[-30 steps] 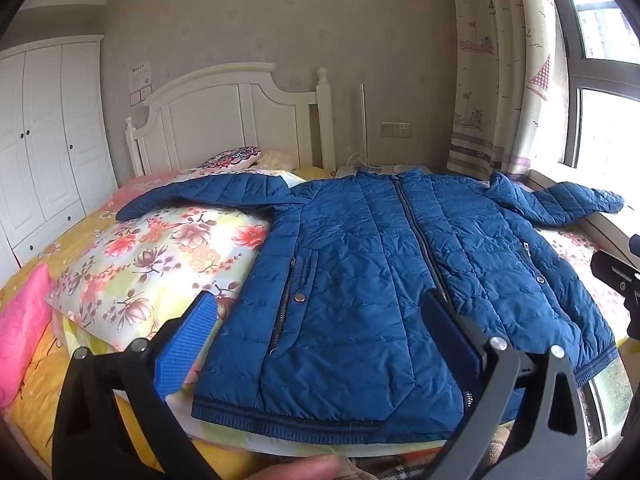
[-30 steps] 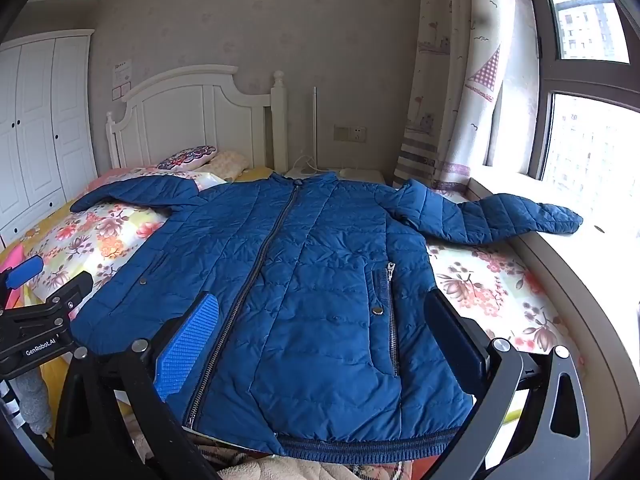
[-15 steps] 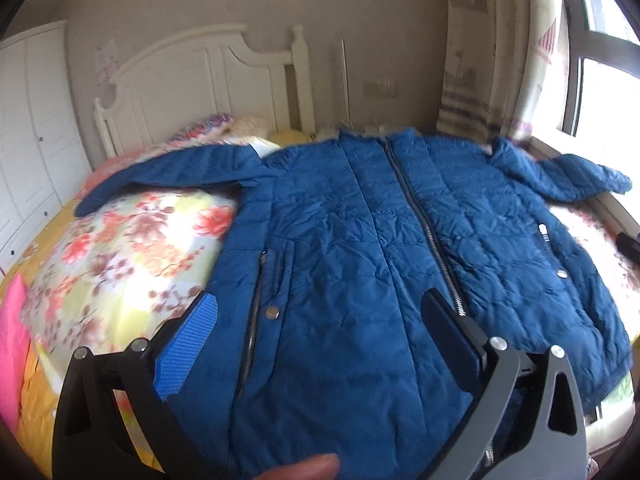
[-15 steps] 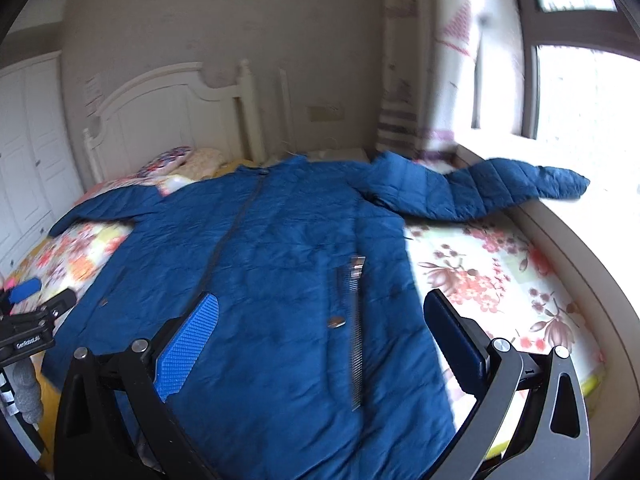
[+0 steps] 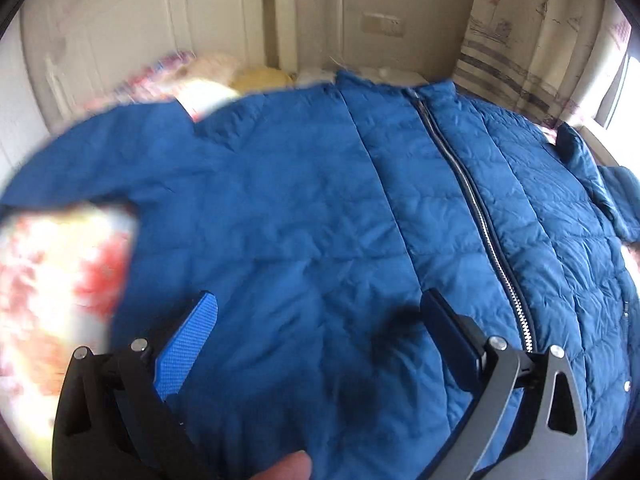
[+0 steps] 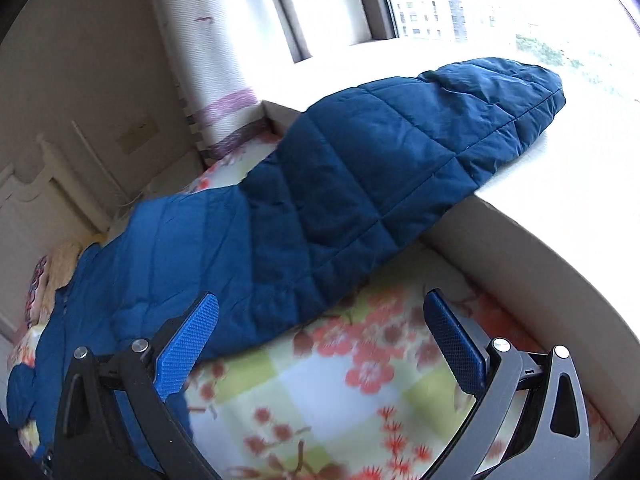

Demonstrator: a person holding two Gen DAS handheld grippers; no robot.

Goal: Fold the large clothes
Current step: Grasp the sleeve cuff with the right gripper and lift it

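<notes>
The blue quilted jacket (image 5: 320,216) lay front up and zipped across the bed, its zipper (image 5: 476,204) running up toward the white headboard (image 5: 160,20). The left gripper (image 5: 320,320) hung low over the chest panel with its jaws spread wide and nothing between them. The right gripper (image 6: 320,320), equally wide apart and empty, pointed at the sleeve (image 6: 380,168) that stretched off the floral bedsheet (image 6: 360,392) and rested its cuff on the window ledge (image 6: 552,208).

The step in hand looked like taking that sleeve to fold it inward. It would go best with one finger slipped under the sleeve's lower edge, closing on the full padded thickness near the cuff, then carrying it across to the zipper while the left gripper pinned the body flat.

The ledge's raised edge sat just under the sleeve and could catch a low finger. A floral pillow (image 5: 56,280), as far as the blurred left view allowed, lay under the other sleeve and could hump that later fold. The curtain (image 6: 208,60) hung clear, well back.
</notes>
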